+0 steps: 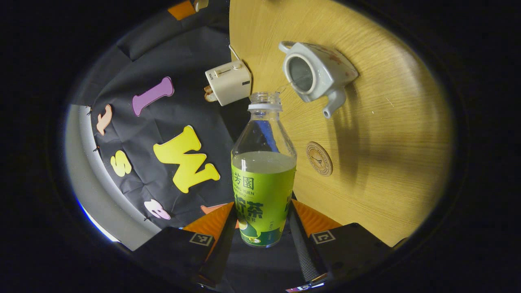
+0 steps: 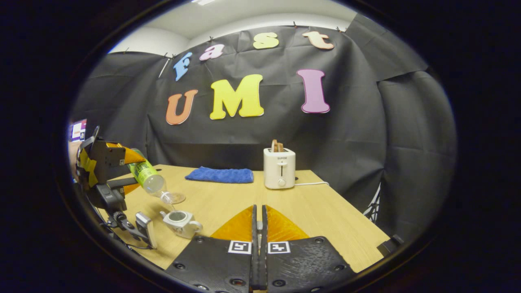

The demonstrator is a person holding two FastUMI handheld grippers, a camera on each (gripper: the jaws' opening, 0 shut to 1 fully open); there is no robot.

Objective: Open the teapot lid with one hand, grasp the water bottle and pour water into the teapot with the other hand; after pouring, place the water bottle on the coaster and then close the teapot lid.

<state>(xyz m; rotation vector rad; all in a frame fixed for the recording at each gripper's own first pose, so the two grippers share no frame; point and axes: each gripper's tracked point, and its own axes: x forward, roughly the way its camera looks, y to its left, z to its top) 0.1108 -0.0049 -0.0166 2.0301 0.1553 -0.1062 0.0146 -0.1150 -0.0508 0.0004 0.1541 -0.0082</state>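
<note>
My left gripper (image 1: 262, 209) is shut on the green-labelled water bottle (image 1: 263, 171), which has no cap. The bottle is tipped toward the white teapot (image 1: 315, 73), whose opening is uncovered. A thin stream of water runs from the bottle's mouth into it. In the right gripper view the tilted bottle (image 2: 151, 178) hangs just above the teapot (image 2: 181, 221) at the left, held by the left gripper (image 2: 118, 165). A round coaster (image 1: 319, 158) lies on the wooden table (image 1: 386, 134) near the teapot. My right gripper (image 2: 259, 211) is closed, a pale sliver of the teapot lid (image 2: 259, 224) pinched between its fingers.
A white toaster (image 2: 279, 167) with bread in its slots stands at the back of the table, its cord trailing right. A folded blue cloth (image 2: 220, 175) lies to its left. The black booth wall rises behind the table, whose right edge is near.
</note>
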